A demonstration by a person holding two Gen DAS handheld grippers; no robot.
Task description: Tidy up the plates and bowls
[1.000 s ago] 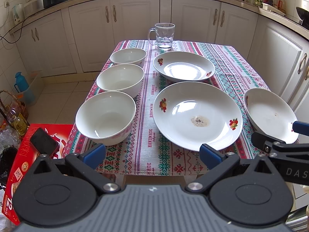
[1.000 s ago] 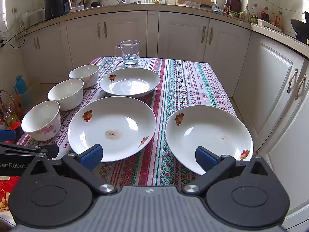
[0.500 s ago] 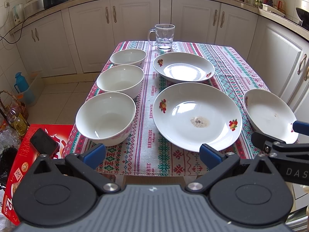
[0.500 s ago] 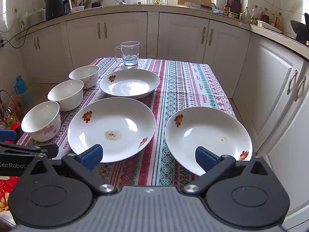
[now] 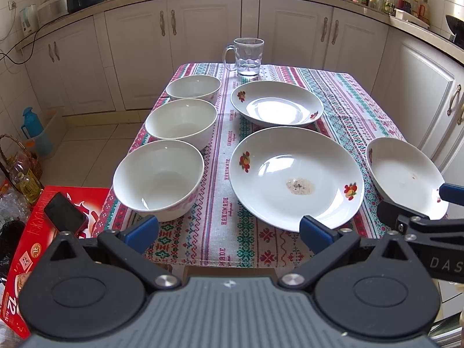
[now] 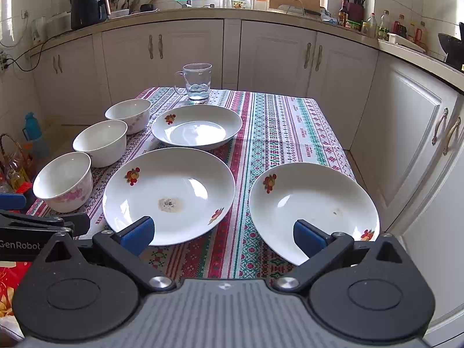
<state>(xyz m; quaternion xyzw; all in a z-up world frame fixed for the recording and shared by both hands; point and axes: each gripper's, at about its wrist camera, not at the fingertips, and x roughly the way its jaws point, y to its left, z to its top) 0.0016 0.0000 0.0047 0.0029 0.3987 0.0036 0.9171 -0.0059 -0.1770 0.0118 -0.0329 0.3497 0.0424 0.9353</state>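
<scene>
Three white bowls stand in a row down the table's left side: near bowl (image 5: 158, 178) (image 6: 63, 184), middle bowl (image 5: 181, 121) (image 6: 101, 140), far bowl (image 5: 193, 87) (image 6: 129, 113). A large floral plate (image 5: 295, 175) (image 6: 169, 194) with a small dirty spot lies front centre. A smaller plate (image 5: 277, 103) (image 6: 197, 127) lies behind it, and a third plate (image 5: 404, 174) (image 6: 311, 206) sits at the front right corner. My left gripper (image 5: 229, 232) hangs open before the table's front edge. My right gripper (image 6: 223, 233) is open too, in front of the right plate. Neither holds anything.
A glass mug (image 5: 246, 56) (image 6: 197, 81) stands at the table's far end on the patterned cloth (image 6: 284, 127). White cabinets (image 5: 293, 34) ring the room. A red box (image 5: 34, 249) with a phone on it, bottles and a basket sit on the floor at left.
Both grippers have eased very slightly toward the table; the dishes sit a touch lower in view. Nothing on the table has moved.
</scene>
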